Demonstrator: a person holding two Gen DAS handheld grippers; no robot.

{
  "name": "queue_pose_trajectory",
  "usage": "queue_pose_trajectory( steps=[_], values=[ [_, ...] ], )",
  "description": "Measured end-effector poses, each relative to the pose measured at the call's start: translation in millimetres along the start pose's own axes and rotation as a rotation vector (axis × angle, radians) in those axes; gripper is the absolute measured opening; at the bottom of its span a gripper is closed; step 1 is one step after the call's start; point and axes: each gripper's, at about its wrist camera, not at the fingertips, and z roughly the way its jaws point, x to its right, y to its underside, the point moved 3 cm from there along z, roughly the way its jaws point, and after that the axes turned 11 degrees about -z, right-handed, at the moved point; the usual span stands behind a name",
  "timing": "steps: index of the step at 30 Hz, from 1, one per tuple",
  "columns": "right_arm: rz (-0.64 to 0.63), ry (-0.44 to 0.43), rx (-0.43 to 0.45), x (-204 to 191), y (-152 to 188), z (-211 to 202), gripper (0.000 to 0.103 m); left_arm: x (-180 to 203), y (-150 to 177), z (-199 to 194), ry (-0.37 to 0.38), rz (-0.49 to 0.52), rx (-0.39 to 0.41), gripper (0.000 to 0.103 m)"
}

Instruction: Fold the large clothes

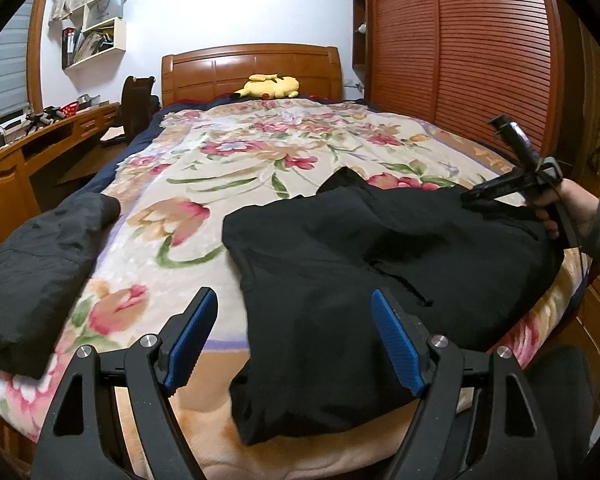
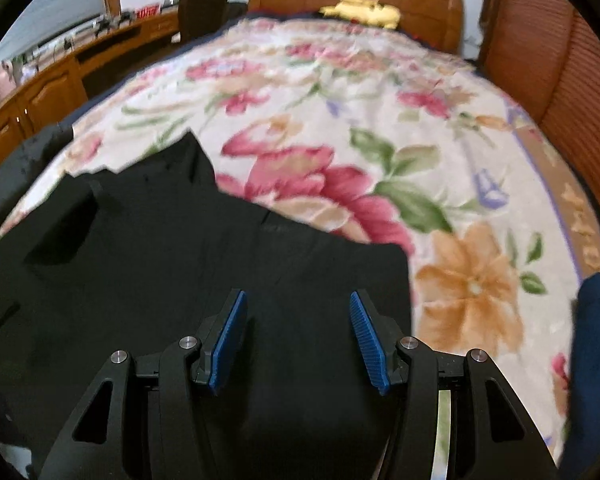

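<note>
**Both grippers come to the black garment at the foot of the bed**

The bed [image 1: 228,152], with its flowered blanket, carries everything. The black garment [image 1: 340,248] lies spread at the foot edge, more toward the right side, and a part of it hangs over that edge. A second dark garment [image 1: 40,264] lies near the foot-left corner, apart from the first.

The left gripper [image 1: 294,336] hovers over the foot edge with fingers spread wide and nothing between them. The right gripper [image 2: 298,340] is above the right part of the black garment, fingers also apart, pinching nothing; this view is blurred.

To do this step well, I think each gripper should take one edge of the cloth, near a corner, through all layers, so that the fold falls straight. The drawstring [image 1: 400,280] could be caught by mistake.

Toward the headboard [image 1: 252,72] the blanket is free, so there is room to lift and lay the cloth. On the right, the wardrobe [image 1: 460,60] stands near the bed edge, so swing there is small.
</note>
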Motion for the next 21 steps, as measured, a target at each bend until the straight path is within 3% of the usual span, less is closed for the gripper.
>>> queue_pose_trajectory(
  steps=[2, 3, 6, 7, 11, 16, 21],
  values=[
    [-0.006, -0.02, -0.033, -1.1, -2.4, 13.5, 0.055, 3.2, 1.1, 3.2, 0.006, 0.002, -0.007, 0.08],
    [-0.012, -0.024, -0.051, -2.2, -1.9, 19.1, 0.048, 4.5, 2.2, 4.8, 0.008, 0.005, -0.011, 0.08],
    [-0.05, -0.051, -0.07, -5.1, -2.5, 31.7, 0.012, 8.9, 5.0, 8.9, 0.009, 0.019, -0.022, 0.08],
    [-0.062, -0.06, -0.069, -4.7, -3.5, 32.6, 0.005, 10.4, 5.0, 9.7, 0.007, 0.023, -0.023, 0.08],
    [-0.08, -0.044, -0.029, -0.2, -10.0, 29.9, 0.002, 13.3, 4.4, 11.6, 0.008, 0.029, -0.023, 0.08],
    [-0.003, 0.09, 0.063, 25.2, -25.8, 17.6, 0.001, 14.8, 3.5, 14.0, 0.001, 0.029, -0.016, 0.08],
    [0.046, 0.167, 0.028, 39.2, -30.5, 29.7, 0.002, 13.9, 5.1, 16.1, -0.006, 0.018, -0.017, 0.08]
  ],
)
